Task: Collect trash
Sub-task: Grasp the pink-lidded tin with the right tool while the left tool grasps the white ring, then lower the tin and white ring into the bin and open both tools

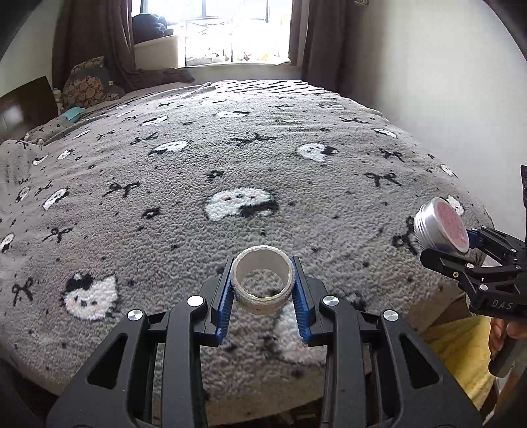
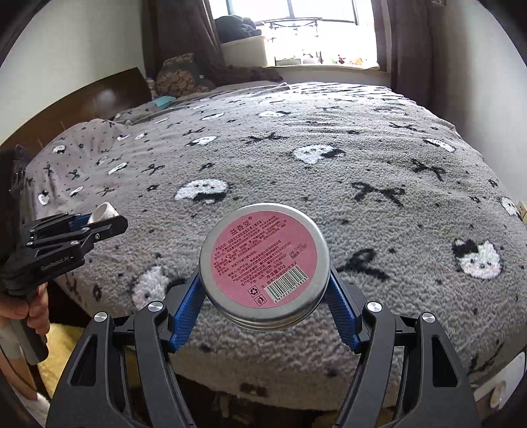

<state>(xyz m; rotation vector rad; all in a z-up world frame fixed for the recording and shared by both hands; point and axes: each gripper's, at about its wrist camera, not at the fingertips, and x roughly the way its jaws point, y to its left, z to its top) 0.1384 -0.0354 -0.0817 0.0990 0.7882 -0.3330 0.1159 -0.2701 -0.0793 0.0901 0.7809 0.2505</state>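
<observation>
Bed blanket (image 1: pixel 263 158) below; left tool (image 1: pixel 262 286) clamps tape roll (image 1: pixel 262 283); right tool (image 2: pixel 264 289) clamps tin (image 2: pixel 263 263), label readable right view only.

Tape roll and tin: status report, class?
Left tool shut on tape roll. Right tool shut on round tin. Both above the blanket; nothing in the way.

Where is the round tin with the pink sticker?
The round tin is pinched in the right claw, held over the near edge of the gray blanket.

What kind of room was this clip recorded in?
A bedroom, most likely: a bed under a gray patterned blanket fills the view, with a dark headboard at one end and a curtained window beyond.
</observation>
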